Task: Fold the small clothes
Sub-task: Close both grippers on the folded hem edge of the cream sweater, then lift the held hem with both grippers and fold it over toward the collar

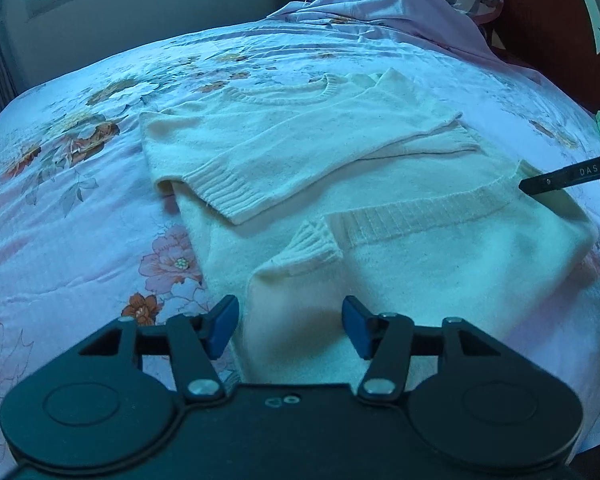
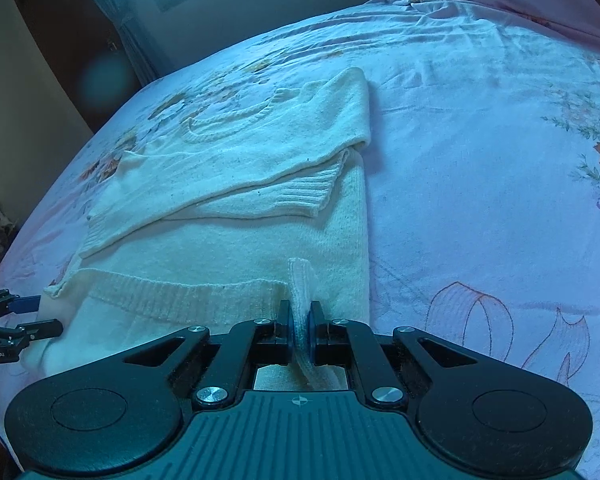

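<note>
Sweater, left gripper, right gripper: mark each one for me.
sweater [image 1: 300, 136]: left wrist view, folded-over sleeve panel.
left gripper [image 1: 290, 328]: left wrist view, gap between open blue pads.
right gripper [image 2: 300, 330]: right wrist view, where pads pinch the knit.

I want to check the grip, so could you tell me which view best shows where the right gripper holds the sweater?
The right wrist view: the right gripper is shut on a ribbed fold of the cream sweater, seen close up. The left wrist view shows only a black fingertip at the sweater's right edge, with the pinch itself hidden.
</note>
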The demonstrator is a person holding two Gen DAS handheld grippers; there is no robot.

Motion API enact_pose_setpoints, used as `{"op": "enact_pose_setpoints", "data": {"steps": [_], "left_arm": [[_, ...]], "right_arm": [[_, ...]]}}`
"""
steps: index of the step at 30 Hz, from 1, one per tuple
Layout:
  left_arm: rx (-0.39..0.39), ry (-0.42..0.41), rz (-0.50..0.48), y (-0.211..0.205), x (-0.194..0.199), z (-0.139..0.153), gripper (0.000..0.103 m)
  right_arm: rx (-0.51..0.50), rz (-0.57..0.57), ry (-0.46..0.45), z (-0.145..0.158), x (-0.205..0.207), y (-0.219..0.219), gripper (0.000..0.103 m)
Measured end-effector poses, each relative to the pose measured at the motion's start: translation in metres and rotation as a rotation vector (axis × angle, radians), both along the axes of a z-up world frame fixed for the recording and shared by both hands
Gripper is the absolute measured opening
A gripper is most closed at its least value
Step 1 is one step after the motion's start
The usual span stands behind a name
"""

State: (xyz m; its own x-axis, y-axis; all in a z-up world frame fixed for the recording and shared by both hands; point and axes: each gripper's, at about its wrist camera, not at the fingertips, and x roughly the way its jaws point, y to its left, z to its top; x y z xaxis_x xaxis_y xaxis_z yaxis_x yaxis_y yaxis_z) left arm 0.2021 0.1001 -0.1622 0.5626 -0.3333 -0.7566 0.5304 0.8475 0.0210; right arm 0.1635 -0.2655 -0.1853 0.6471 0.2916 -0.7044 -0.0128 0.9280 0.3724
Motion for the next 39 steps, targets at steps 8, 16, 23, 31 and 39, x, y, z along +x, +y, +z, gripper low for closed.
{"op": "enact_pose_setpoints", "data": {"steps": [8,16,23,31,39], "left_arm": [[-0.028,0.004,0.040,-0.011,0.018,-0.006,0.004],[-0.012,-0.007,0.091,-0.018,0.015,-0.003,0.002],[-0.032,-0.009,0.140,-0.024,0.007,0.005,0.002],[-0.070,-0.002,0.149,-0.023,0.003,0.007,0.002],[-0.155,-0.066,0.191,-0.011,0.003,0.033,0.002]], "right_arm": [[-0.027,0.012,0.011,-0.001,0.004,0.004,0.006],[-0.039,0.027,0.021,-0.004,0.011,0.008,0.006],[-0.045,0.011,-0.031,0.008,0.000,0.013,0.006],[-0.049,0.000,-0.047,0.012,-0.005,0.008,0.006],[0.018,-0.024,-0.112,0.034,-0.001,-0.001,0.006]]}}
